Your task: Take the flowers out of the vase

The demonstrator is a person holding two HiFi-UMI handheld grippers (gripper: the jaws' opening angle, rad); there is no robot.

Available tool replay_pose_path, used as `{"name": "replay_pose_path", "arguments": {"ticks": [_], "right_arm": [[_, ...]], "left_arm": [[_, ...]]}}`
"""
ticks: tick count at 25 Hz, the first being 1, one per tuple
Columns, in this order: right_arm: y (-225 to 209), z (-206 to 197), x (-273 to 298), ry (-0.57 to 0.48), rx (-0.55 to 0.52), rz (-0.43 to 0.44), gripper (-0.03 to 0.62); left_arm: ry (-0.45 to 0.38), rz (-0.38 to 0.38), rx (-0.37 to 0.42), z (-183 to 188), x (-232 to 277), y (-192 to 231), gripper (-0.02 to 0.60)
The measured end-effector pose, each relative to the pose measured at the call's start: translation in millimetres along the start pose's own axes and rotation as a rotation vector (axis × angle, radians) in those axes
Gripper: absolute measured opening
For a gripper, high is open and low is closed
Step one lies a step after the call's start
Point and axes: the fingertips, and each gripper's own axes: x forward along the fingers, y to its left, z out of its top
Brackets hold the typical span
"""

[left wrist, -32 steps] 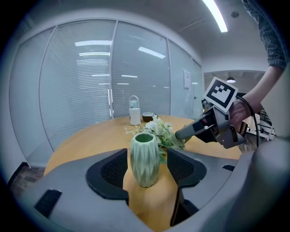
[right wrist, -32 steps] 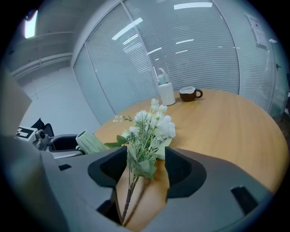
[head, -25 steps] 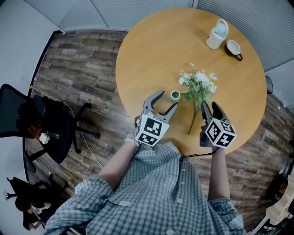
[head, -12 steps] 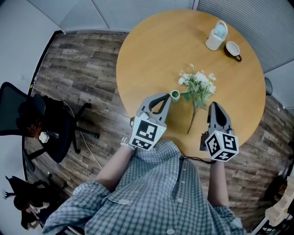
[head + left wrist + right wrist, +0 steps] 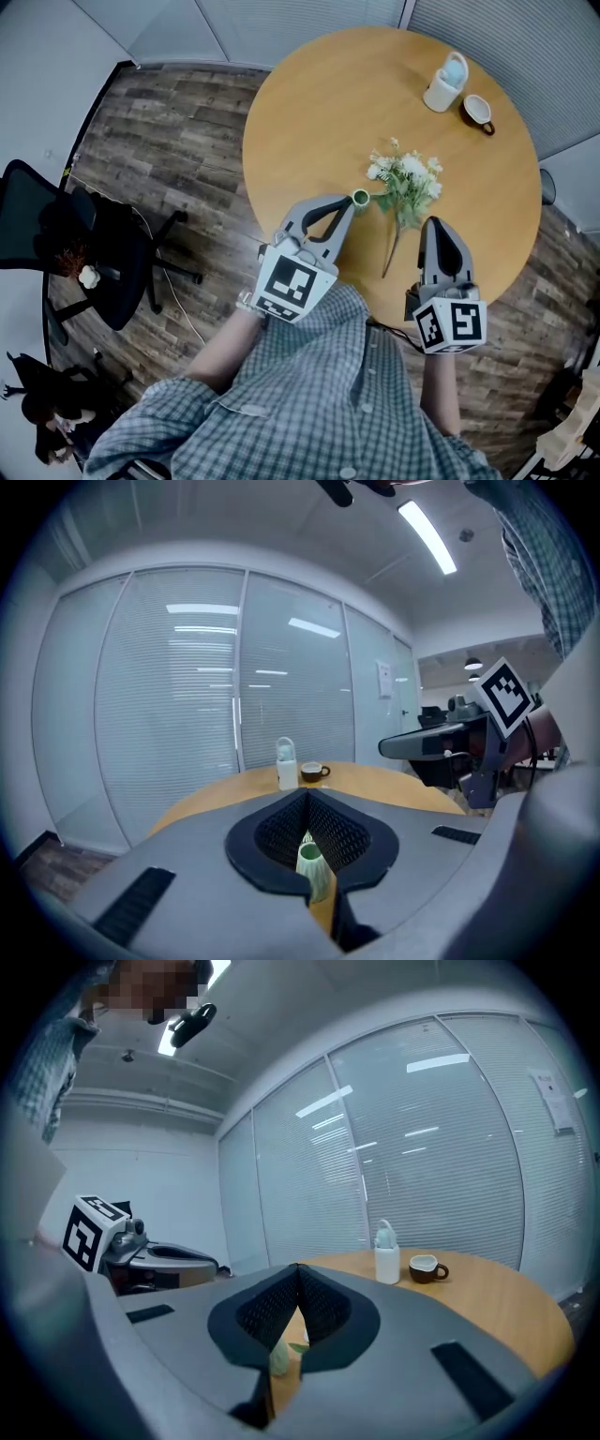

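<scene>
Holding left gripper (image 5: 348,201) and right gripper (image 5: 433,224), both closed on nothing, above the table (image 5: 323,103) near the green vase (image 5: 359,198) and flowers (image 5: 409,178) lying beside it.

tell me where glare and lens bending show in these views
Head view: strong fisheye, the round table bulges and the floor planks curve; even light, no glare. Left gripper view: the ceiling lamp blows out and streaks reflect on the glass wall; dark corners. Right gripper view: same streaks on the glass, walls bowed.
</scene>
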Motion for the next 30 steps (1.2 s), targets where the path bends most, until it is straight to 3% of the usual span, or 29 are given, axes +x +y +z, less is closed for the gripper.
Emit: {"name": "replay_pose_path", "arguments": {"ticks": [6,30], "right_arm": [[14.2,14.2,-10.8,-0.036,-0.020,-0.005,0.008],[8.4,5.3,-11.9,0.023,-0.005,-0.037,0.008]], "left_arm": [[-0.031,-0.050,0.059,18.3,-14.0,-13.7,0.008],[-0.051,-0.089,0.007,19.0,-14.6,-18.7,0.008]]}}
